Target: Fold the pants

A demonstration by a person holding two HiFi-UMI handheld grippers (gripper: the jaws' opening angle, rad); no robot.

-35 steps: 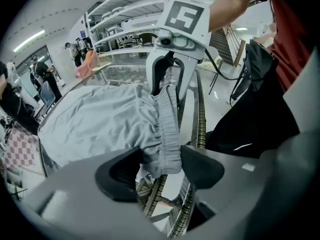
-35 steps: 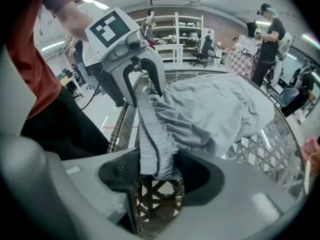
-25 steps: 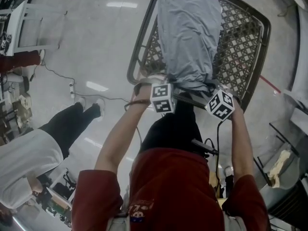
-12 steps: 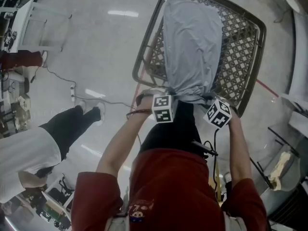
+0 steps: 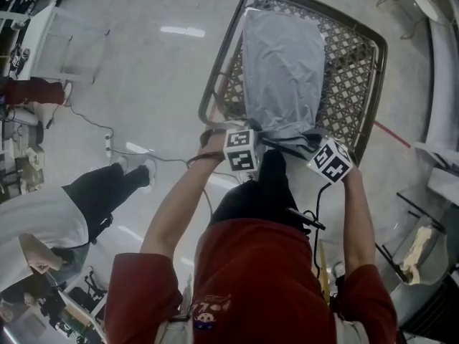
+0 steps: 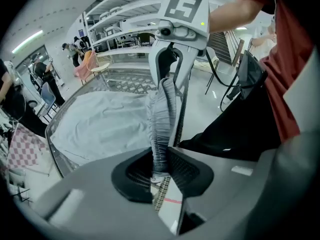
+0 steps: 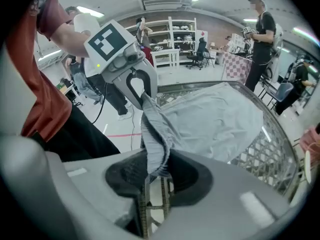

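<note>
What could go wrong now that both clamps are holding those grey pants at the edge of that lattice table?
Each gripper pinches only a narrow bunch of the waistband. The left gripper or the right gripper might lose it if the pants pull back. The rest of the cloth lies across the lattice table, so it could catch on the openings or the rim when dragged.

The surface (image 5: 356,77) is a dark open lattice in a rounded frame, standing on a pale glossy floor (image 5: 143,63). Grey pants (image 5: 283,70) lie lengthwise along its middle, from far rim to near rim, with bare lattice on either side.
</note>
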